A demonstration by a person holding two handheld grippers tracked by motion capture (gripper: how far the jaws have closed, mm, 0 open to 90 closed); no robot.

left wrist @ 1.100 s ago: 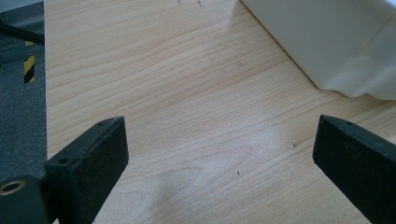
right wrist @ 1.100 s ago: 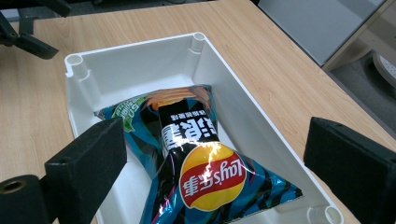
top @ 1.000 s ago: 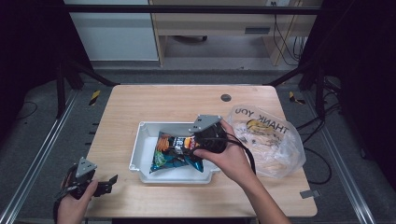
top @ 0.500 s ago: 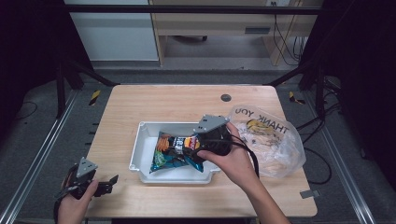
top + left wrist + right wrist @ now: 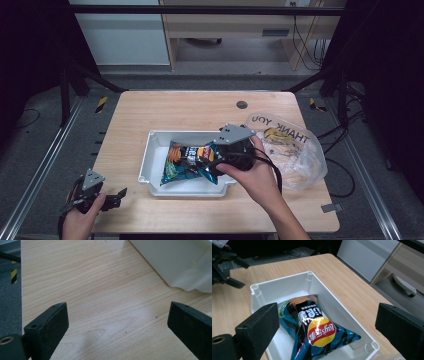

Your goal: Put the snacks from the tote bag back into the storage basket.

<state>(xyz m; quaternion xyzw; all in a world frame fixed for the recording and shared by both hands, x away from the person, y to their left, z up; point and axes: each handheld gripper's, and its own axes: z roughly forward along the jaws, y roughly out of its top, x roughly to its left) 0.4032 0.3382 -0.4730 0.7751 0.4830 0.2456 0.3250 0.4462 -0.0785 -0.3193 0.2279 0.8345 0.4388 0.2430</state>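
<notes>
Chip bag lies flat inside the white tray, which sits at mid-table on the wooden table. In the high view the bag's long axis runs roughly left to right along the tray, slightly tilted, with one sealed end near the tray's right wall and the other toward the lower left corner. In the right gripper view the round red-and-yellow logo faces up, and bare tray floor shows at the far end of the bag. Right gripper hovers over the bag's right end, jaws spread wide, touching nothing. Left gripper sits well apart at the table's near left edge, jaws also spread over bare wood, tray corner ahead of it. Plastic shopping bag lies just beside the tray's right side. Open tabletop remains behind and left of the tray
</notes>
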